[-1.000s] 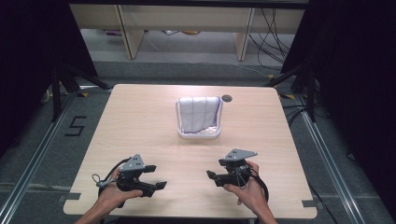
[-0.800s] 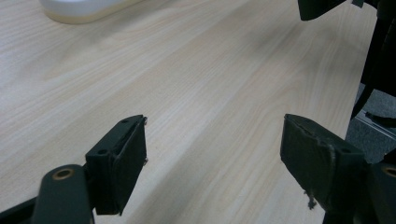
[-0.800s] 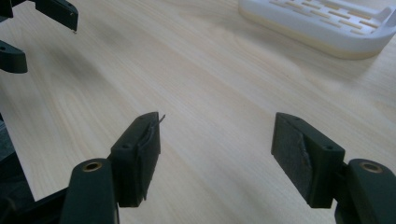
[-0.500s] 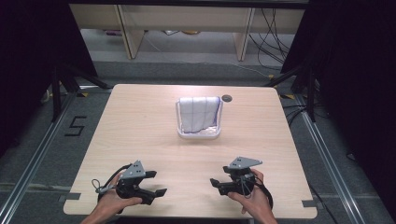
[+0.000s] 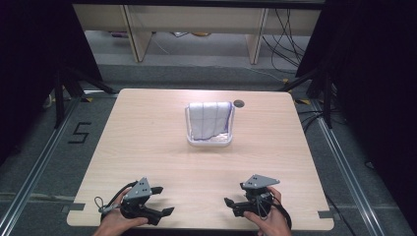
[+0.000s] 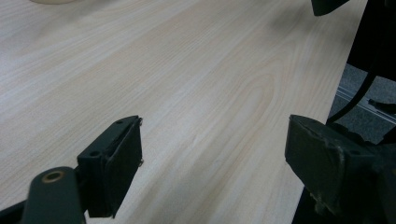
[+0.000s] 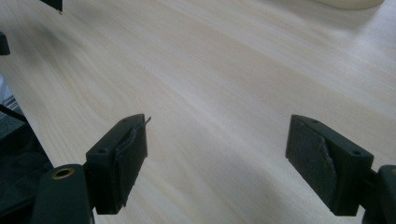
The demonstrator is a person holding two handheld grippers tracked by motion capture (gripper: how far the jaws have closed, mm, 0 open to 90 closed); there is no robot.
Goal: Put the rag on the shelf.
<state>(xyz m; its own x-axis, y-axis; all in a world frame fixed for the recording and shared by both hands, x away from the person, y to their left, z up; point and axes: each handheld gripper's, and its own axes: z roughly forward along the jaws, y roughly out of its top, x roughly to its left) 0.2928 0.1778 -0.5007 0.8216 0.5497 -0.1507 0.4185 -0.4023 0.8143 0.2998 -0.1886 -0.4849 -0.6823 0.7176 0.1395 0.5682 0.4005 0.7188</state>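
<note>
Both my left gripper (image 5: 158,200) and right gripper (image 5: 235,202) sit low at the near edge of the tabletop (image 5: 147,147), jaws spread wide and empty. The basket (image 5: 209,140) with its folded white towel (image 5: 210,118) lies well ahead, between them, slightly nearer my right.

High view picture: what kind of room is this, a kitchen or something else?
Probably a lab or workshop set up for recording, not a kitchen: a pale wooden table ringed by black curtains, loose black cables on the grey floor, and a taped number 5.
</note>
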